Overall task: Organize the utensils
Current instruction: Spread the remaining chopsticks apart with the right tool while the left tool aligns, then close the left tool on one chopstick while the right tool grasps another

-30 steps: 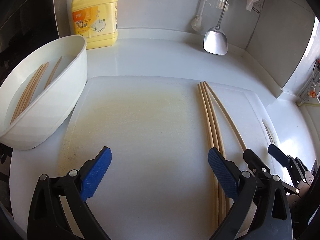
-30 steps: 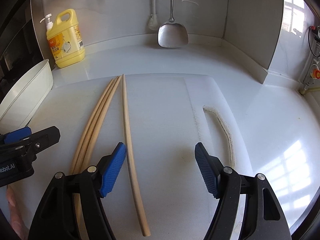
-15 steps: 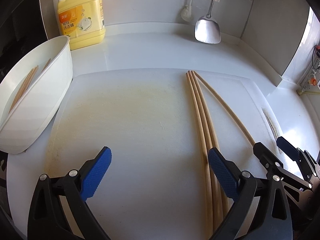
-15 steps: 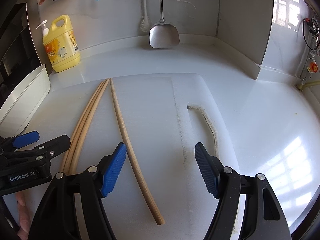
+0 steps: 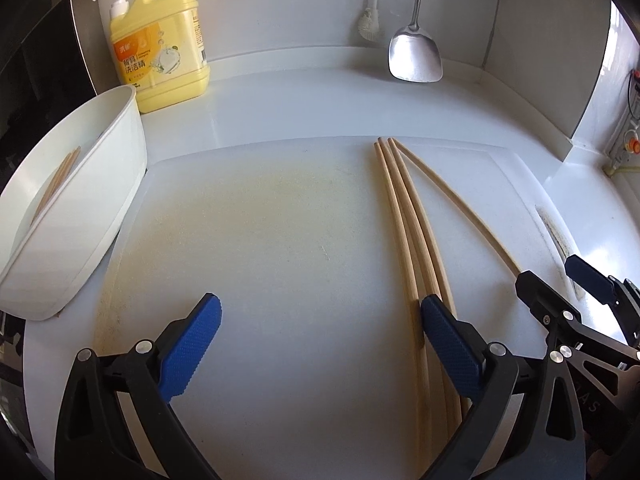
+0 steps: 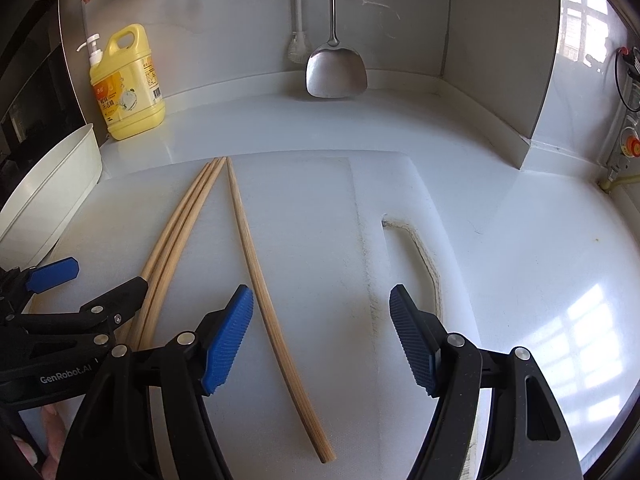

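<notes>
We hover both the left gripper [image 5: 320, 344] and right gripper [image 6: 322, 334] with jaws apart and empty over the cutting board [image 5: 260, 240], where 4 chopsticks [image 6: 256, 264] lie, next probably gripping 1 for the white basin [image 5: 80, 216].

Bare cutting board [image 5: 280, 248] lies open between the white tub [image 5: 80, 216] and the chopsticks [image 5: 408, 216].
</notes>
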Demonstrator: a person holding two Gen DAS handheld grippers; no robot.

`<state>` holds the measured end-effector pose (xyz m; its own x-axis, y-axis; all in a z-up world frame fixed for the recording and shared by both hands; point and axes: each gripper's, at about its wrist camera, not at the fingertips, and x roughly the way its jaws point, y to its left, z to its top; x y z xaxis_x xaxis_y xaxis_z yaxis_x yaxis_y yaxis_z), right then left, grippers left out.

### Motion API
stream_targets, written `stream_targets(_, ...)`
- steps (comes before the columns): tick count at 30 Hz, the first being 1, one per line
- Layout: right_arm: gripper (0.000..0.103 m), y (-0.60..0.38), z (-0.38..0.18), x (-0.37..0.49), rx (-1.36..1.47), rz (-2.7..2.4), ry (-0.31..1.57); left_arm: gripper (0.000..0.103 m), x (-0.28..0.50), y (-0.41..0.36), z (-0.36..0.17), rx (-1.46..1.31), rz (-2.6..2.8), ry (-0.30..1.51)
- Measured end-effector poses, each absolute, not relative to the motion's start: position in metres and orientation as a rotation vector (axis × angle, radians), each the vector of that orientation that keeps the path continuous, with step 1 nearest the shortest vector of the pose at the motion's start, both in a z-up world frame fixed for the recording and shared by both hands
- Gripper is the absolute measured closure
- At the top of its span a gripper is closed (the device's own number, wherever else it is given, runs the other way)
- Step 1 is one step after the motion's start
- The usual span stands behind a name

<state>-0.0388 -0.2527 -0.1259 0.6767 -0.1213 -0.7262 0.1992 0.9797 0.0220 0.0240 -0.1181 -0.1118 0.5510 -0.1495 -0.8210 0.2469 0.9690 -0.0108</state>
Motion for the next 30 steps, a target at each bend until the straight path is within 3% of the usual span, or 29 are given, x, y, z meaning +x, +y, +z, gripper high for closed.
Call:
stream_targets(5, 0.037, -0.247, -0.128, -0.029, 0.064, -0.142, 0.809, 0.008, 0.027, -0.113, -0.111, 0.098, -0.22, 0.955)
stream_targets(9, 0.05, -0.241, -0.129, -0.027, 0.04, -0.1, 0.795, 0.031, 0.026, -0.112, -0.107, 0.101, -0.228, 0.939)
stream_targets(12, 0.056, -0.239, -0.13, -0.027, 0.034, -0.09, 0.788, 0.043, 0.026, -0.111, -0.105, 0.1, -0.227, 0.933)
stream_targets(21, 0.093, -0.223, -0.13, -0.028, -0.041, -0.021, 0.781, 0.096, 0.014, -0.124, -0.106, 0.132, -0.269, 0.894)
stream_targets(30, 0.097, -0.233, -0.129, -0.033, 0.036, -0.008, 0.786, 0.096, 0.013, -0.119, -0.106, 0.103, -0.261, 0.944)
